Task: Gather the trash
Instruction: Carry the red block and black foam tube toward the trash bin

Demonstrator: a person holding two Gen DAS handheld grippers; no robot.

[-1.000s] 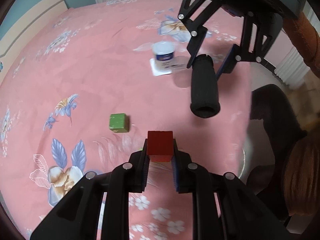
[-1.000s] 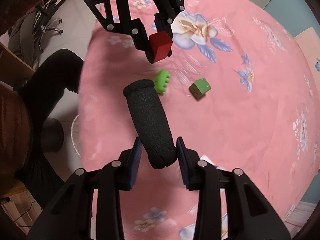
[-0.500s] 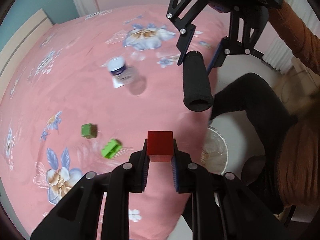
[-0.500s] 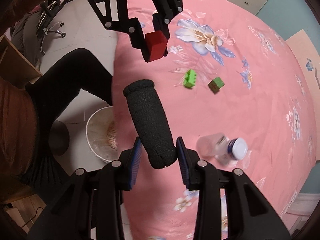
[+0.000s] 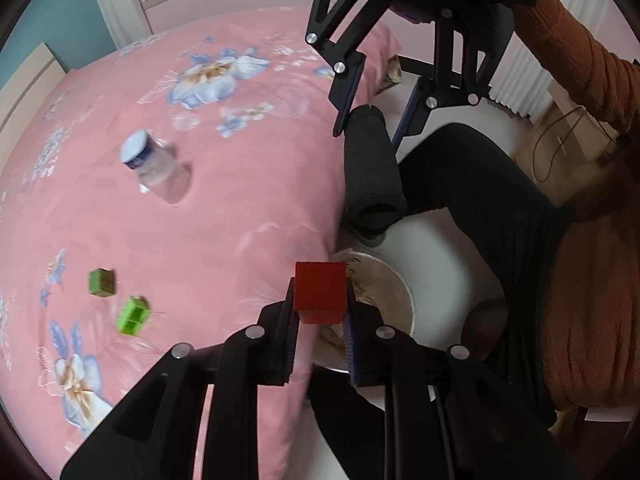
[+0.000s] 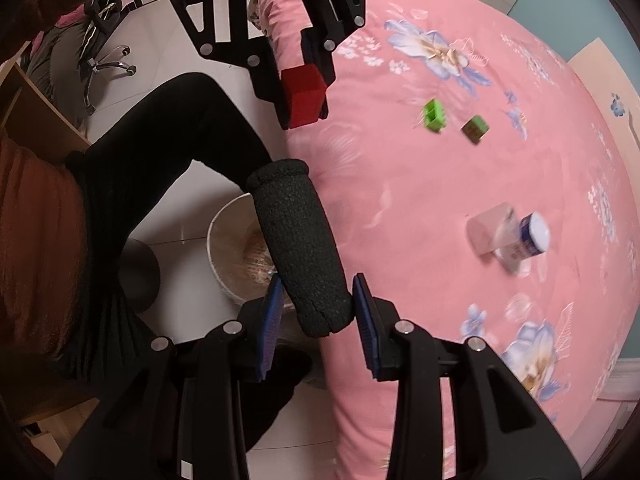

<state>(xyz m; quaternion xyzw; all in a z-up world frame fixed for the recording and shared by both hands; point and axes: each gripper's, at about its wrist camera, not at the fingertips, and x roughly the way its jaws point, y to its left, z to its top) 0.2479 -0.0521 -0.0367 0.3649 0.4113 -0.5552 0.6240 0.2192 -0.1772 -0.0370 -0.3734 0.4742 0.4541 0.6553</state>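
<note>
Now both loads hang past the bed's (image 5: 224,208) edge, over the white waste bin (image 6: 218,236) on the floor. The left gripper (image 5: 320,322) is clamped on a red cube (image 5: 320,296), the right gripper (image 6: 320,312) on a black foam tube (image 6: 298,240) (probably ready for dropping).

Each wrist camera sits just behind its own claw, looking steeply down past the fingertips. The two face each other, so each sees the other's claw at the top. Both share the pink bedspread (image 5: 224,208) edge and the waste bin (image 6: 218,236) just beyond their fingertips.
</note>
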